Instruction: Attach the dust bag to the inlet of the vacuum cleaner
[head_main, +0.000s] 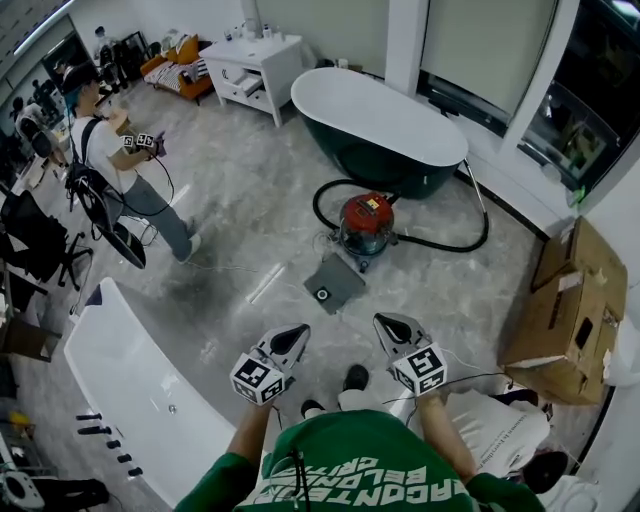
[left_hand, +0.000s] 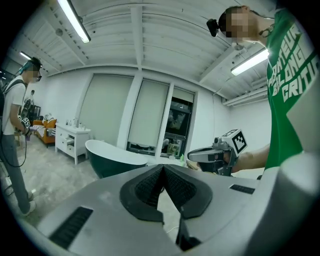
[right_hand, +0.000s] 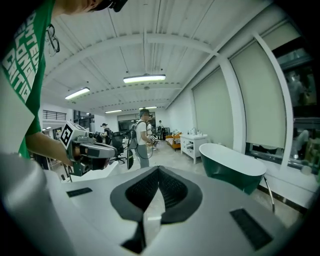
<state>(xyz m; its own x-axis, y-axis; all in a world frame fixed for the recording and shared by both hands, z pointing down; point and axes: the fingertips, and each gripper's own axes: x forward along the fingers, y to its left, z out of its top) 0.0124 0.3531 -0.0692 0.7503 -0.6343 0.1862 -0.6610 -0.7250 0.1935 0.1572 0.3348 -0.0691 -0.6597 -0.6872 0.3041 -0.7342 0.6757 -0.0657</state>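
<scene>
The vacuum cleaner (head_main: 366, 222), a steel drum with a red top and a black hose (head_main: 440, 243) looping round it, stands on the marble floor ahead of me. In front of it a flat grey dust bag (head_main: 334, 283) lies on the floor, its round inlet collar (head_main: 322, 294) facing up. My left gripper (head_main: 297, 333) (left_hand: 163, 167) and right gripper (head_main: 385, 322) (right_hand: 158, 169) hover side by side at waist height, well short of the bag. Both are shut and hold nothing. Each gripper view shows the other gripper beside it.
A dark green bathtub (head_main: 385, 130) stands behind the vacuum. A white bathtub (head_main: 130, 390) is at lower left and cardboard boxes (head_main: 570, 310) at right. Another person (head_main: 110, 160) with grippers stands far left, near a white cabinet (head_main: 255, 65).
</scene>
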